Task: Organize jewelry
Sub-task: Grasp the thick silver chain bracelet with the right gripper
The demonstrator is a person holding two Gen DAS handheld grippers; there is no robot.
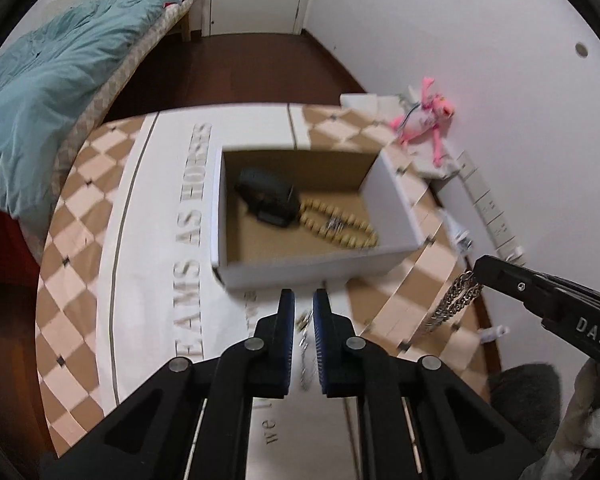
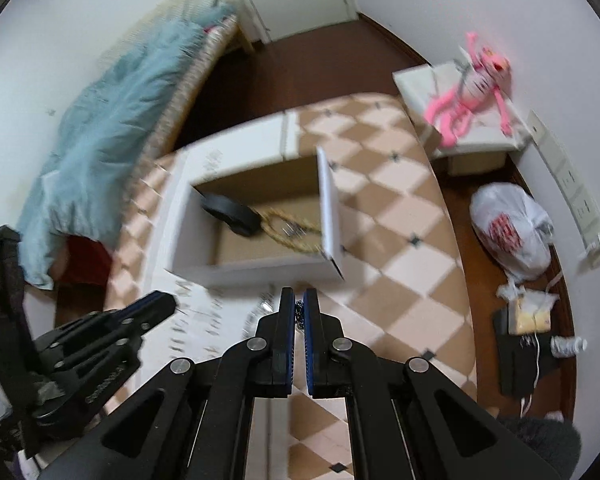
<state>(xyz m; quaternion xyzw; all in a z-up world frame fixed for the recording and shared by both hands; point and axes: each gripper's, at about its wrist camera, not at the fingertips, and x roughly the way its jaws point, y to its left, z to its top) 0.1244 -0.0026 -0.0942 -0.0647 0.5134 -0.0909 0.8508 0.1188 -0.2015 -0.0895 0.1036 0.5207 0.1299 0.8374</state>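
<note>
Jewelry is partly sorted already: a beaded gold-coloured necklace point(image 1: 340, 226) lies on the floor of the open cardboard box point(image 1: 396, 196), just beside a dark rounded item point(image 1: 266, 200) that is too blurred to name. Two pieces are not yet in. A silver chain point(image 1: 456, 300) hangs from the right tongs point(image 1: 482, 270), whose blue pads in the right wrist view are pinched almost together on its links, held in the air near the box's front right corner. The left tongs point(image 1: 303, 304) stand only narrowly apart, with a thin small chain point(image 1: 305, 344) showing in the gap between the pads — whether it is gripped or merely lying on the counter point(image 1: 152, 280) underneath, I cannot tell. By my reading the job is roughly halfway: both remaining pieces need carrying over the box's near wall and letting go inside. Further out are a pink plush toy point(image 2: 474, 88), a bed with a teal quilt point(image 1: 56, 80) and a white plastic bag point(image 2: 510, 232) on the floor.
</note>
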